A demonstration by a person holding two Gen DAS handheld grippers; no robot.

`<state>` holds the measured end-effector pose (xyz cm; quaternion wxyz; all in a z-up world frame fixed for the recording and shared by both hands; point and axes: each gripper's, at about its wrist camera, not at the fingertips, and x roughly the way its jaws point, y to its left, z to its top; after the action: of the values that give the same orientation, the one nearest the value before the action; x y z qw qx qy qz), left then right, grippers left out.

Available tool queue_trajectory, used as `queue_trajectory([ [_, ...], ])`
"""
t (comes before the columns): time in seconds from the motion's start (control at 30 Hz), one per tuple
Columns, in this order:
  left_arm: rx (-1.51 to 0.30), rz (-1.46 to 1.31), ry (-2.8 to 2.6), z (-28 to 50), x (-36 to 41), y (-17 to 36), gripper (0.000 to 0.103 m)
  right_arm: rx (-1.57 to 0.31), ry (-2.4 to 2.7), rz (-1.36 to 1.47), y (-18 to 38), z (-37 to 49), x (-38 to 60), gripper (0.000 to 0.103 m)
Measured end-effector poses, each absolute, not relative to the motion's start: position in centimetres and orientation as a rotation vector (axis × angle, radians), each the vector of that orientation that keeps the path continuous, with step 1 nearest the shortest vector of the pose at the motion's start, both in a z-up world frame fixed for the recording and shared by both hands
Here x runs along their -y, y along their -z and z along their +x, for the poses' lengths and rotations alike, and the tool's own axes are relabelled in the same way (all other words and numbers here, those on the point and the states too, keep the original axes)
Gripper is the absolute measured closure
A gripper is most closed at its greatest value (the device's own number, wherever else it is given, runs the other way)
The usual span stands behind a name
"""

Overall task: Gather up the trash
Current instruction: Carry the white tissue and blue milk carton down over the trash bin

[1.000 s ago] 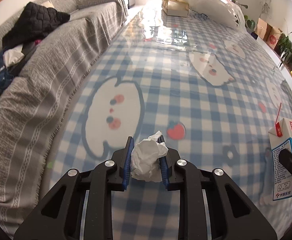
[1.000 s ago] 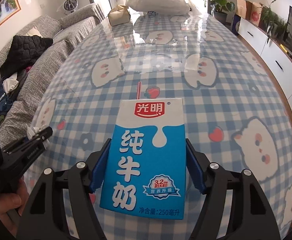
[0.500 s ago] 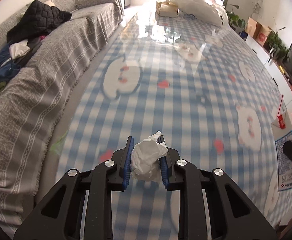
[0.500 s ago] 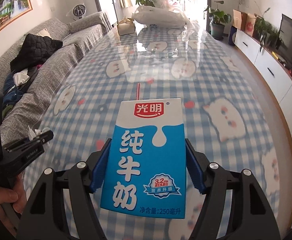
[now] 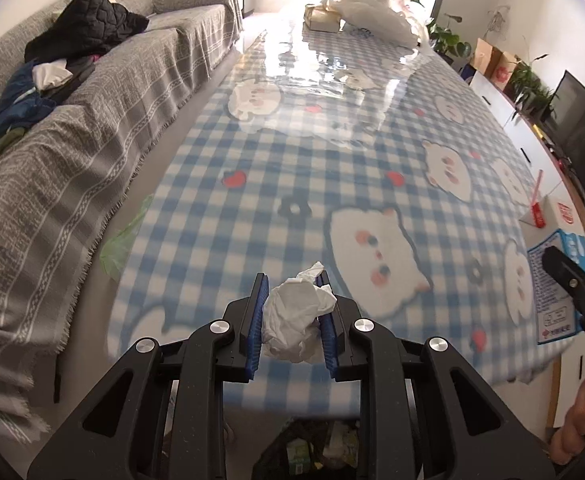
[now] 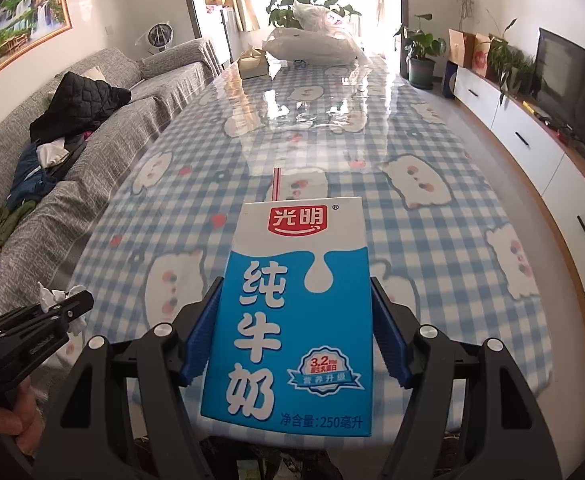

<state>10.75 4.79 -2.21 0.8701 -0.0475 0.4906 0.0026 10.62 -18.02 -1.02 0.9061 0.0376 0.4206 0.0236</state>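
White crumpled tissue (image 5: 297,316) is sitting pinched in the left tool (image 5: 292,316); the right tool (image 6: 294,336) is clamping a blue milk carton (image 6: 296,320). Both are hanging over the near table (image 5: 332,168) edge above a bin (image 5: 312,448), drops pending. Farther tabletop looking cleared.

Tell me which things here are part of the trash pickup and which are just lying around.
Part of the job: crumpled tissue in the left gripper; milk carton in the right gripper.

Lying about: clothes on the sofa; white bag; tissue box.
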Motion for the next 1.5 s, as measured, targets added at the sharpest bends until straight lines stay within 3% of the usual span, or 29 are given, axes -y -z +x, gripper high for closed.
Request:
queue_trajectory([
  [0.77, -1.007, -0.114, -0.013, -3.7, -4.7, 5.5, 0.079, -0.827, -0.097, -0.005, 3.6, -3.0, 15.8, 0.037],
  [1.2, -1.069, -0.120, -0.006, -9.1, -3.2, 12.3, 0.079, -0.956, -0.125, -0.012, 11.5, -8.2, 14.2, 0.037],
  [1.5, -1.104, -0.133, -0.011, -10.1, -2.8, 16.7, 0.079, -0.949, -0.138, -0.009, 15.9, -9.5, 14.6, 0.037],
])
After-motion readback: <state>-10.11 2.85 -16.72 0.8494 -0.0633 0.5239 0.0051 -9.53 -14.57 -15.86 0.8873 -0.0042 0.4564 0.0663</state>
